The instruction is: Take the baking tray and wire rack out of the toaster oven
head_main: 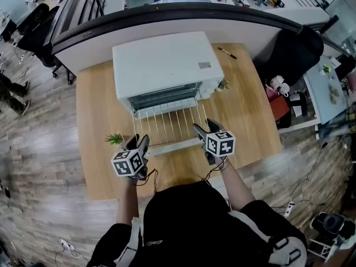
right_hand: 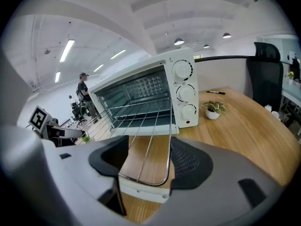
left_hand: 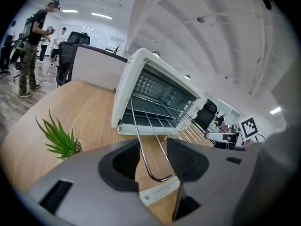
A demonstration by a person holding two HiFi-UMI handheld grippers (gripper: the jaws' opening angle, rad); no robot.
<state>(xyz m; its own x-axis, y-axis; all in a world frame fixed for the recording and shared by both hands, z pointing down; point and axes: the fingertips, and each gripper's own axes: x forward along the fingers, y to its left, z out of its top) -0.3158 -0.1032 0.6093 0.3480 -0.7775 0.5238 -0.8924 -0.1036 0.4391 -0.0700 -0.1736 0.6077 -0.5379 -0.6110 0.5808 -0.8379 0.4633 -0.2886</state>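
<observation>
**Rack** (head_main: 167,124) at the mouth of the oven (head_main: 161,65), with most of its length out over the lowered door (head_main: 172,147), toward the near edge of the table (head_main: 250,121). Its far end lies at or just inside the opening.

**Grip.** The left gripper (left_hand: 151,157) is clamped on the near left corner, with the side wire against one pad and the front wire passing behind the other jaw. The right gripper (right_hand: 148,161) holds the near right corner likewise, jaws set wider, with one lengthwise wire loose in the gap. The tray cannot be made out in any view; if present, it sits inside the oven.

**Handling, as judged.** The rack is thin steel wire, light and stiff. The wire is smooth and round, so it is apt to slip or pivot between pads, and the rack would tilt if one corner led. The two near corners, where side and front wires meet, give the surest hold. The tray would be heavier and rigid, best taken by its near rim.

**Surface.** Pale wood table, level. A small plant (head_main: 115,139) stands just left of the left gripper, another (head_main: 223,85) just right of the oven, and a pen (head_main: 227,53) lies far right.

**Room.** Open office with a curved partition (head_main: 167,15) beyond the table, a plank floor (head_main: 44,149), and a person (left_hand: 35,46) standing well off to the left
</observation>
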